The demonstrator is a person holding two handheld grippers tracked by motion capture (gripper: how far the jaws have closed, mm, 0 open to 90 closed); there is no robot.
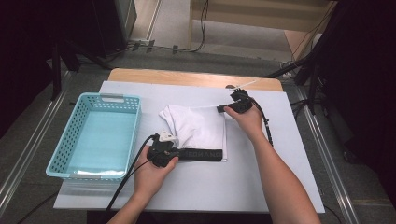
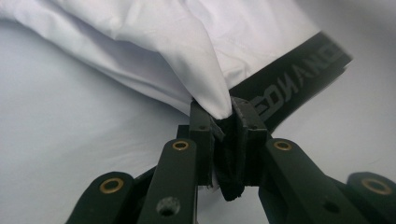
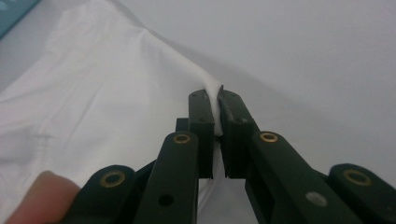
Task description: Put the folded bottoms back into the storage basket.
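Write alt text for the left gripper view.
The left gripper is shut on a fold of the white garment, beside its black lettered waistband. Both lie on the pale table.

A white garment (image 1: 198, 128) with a black waistband (image 1: 201, 154) lies on the table (image 1: 261, 186), right of a light blue basket (image 1: 95, 135). The left gripper (image 1: 173, 151) sits at the waistband's left end. The right gripper (image 1: 221, 108) meets the garment's far right corner. Both hands grasp their grippers.
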